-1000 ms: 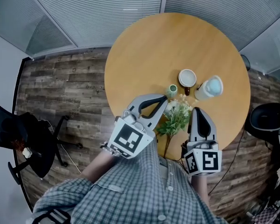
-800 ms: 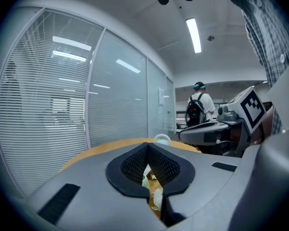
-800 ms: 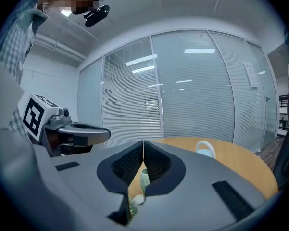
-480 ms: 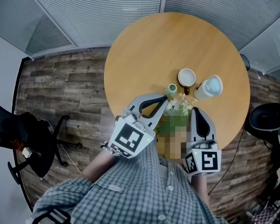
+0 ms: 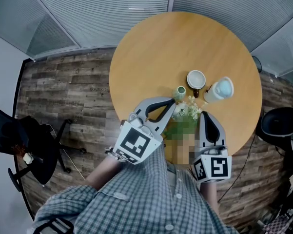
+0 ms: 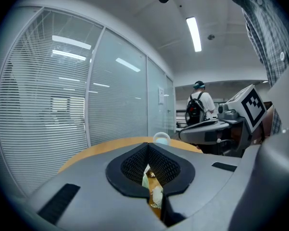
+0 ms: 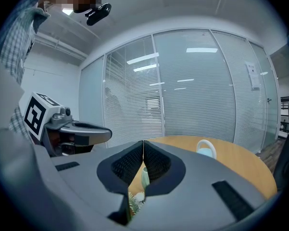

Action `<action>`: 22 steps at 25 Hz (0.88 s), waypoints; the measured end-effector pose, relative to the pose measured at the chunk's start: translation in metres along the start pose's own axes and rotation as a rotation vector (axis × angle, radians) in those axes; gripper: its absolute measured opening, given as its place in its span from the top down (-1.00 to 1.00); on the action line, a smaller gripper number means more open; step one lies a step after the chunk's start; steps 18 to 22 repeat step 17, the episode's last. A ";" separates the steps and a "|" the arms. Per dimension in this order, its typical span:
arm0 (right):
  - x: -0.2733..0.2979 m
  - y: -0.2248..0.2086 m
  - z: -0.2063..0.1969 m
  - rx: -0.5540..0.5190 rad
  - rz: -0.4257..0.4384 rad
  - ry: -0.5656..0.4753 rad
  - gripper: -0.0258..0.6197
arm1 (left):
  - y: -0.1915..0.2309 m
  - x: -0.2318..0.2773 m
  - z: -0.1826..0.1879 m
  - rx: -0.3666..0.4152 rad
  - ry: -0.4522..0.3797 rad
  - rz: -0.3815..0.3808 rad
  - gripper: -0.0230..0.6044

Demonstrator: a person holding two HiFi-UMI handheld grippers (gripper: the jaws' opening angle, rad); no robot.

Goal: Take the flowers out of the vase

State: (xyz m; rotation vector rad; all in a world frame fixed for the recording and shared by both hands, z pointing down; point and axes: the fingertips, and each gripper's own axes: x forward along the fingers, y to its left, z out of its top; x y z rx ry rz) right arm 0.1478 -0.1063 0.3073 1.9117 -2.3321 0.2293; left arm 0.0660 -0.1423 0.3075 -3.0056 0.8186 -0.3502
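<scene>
A small green vase (image 5: 179,92) stands upright on the round wooden table (image 5: 151,52), with nothing showing in its mouth. The flowers (image 5: 188,109), white blooms with green leaves, lie on the table just in front of it, between my two grippers; a blur patch hides their stems. My left gripper (image 5: 171,102) is shut and empty, its tips beside the vase and the blooms. My right gripper (image 5: 205,115) is shut and empty too, just right of the flowers. In the right gripper view the vase (image 7: 144,176) shows under the shut jaws.
A white cup (image 5: 196,80) and a pale blue jug (image 5: 219,91) stand behind the vase at the right. Glass walls with blinds ring the table. A black office chair (image 5: 24,145) stands left. In the left gripper view a person with a backpack (image 6: 200,107) stands far off.
</scene>
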 end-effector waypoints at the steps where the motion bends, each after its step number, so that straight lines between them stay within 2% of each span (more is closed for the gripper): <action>1: 0.000 0.000 -0.001 0.000 0.000 0.002 0.88 | 0.000 0.000 0.000 -0.001 0.001 0.000 0.90; 22: -0.003 0.000 -0.011 0.000 0.001 0.038 0.88 | -0.007 0.000 -0.001 0.003 0.007 -0.008 0.90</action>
